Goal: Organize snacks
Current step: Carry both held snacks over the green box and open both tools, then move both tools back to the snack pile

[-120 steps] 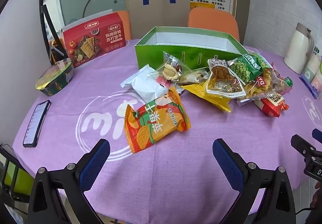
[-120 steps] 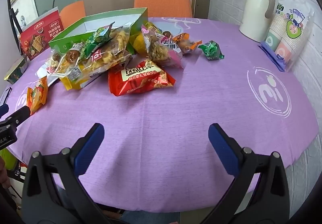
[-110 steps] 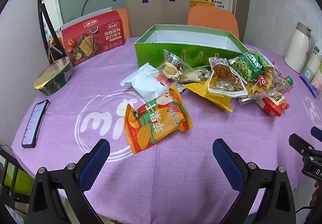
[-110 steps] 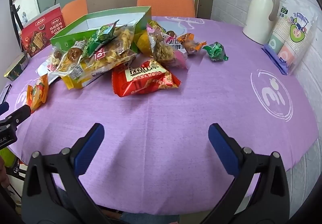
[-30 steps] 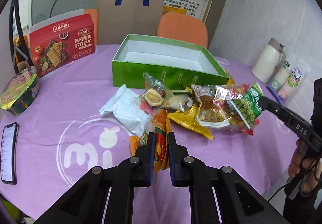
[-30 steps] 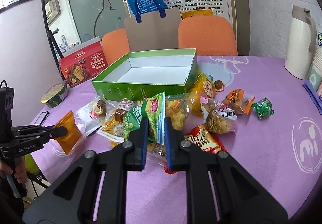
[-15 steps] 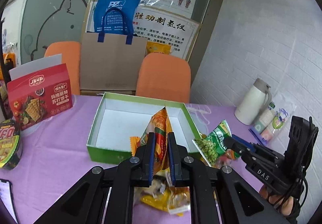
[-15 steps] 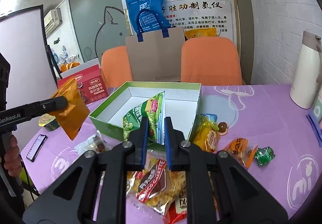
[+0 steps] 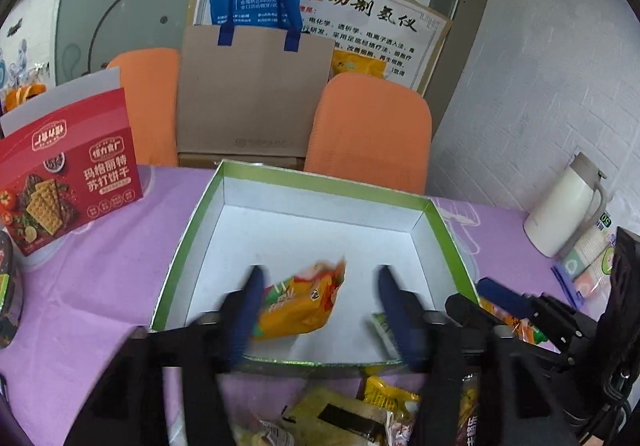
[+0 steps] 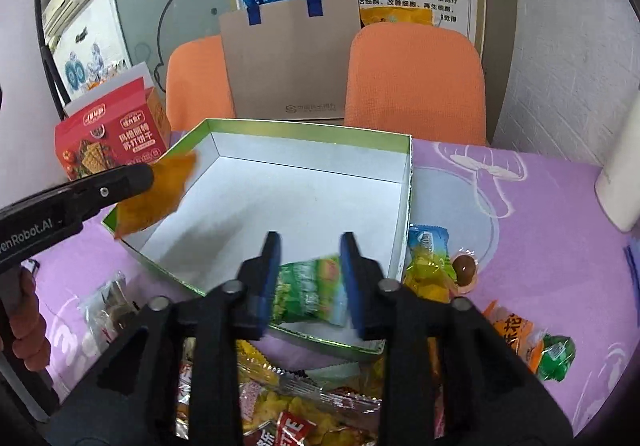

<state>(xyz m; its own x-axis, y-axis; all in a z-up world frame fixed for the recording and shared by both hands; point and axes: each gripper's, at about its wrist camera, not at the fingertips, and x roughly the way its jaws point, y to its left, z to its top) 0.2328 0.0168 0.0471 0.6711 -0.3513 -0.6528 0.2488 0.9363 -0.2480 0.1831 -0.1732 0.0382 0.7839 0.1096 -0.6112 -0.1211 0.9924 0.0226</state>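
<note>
The green box with a white inside (image 9: 182, 242) stands open on the purple table. My left gripper (image 9: 320, 278) hangs open over the box's near half. The orange snack packet (image 9: 298, 306) lies blurred between its spread fingers, loose and low in the box. My right gripper (image 10: 310, 242) is open over the box's near right corner. The green pea packet (image 10: 310, 290) is blurred in the gap between its blue pads, free of both. In the right wrist view, the left gripper (image 10: 132, 177) reaches in over the box rim (image 10: 406, 185) beside the orange packet (image 10: 156, 193).
Several loose snack packets (image 10: 288, 406) lie in front of the box, and small sweets (image 10: 464, 266) to its right. A red cracker carton (image 9: 68, 181) and a bowl (image 9: 8, 286) stand at the left, a white kettle (image 9: 568, 205) at the right. Orange chairs (image 9: 368, 133) stand behind.
Both grippers moved forward over the box and opened. The orange packet and the green pea packet have left the fingers and are dropping into the box.
</note>
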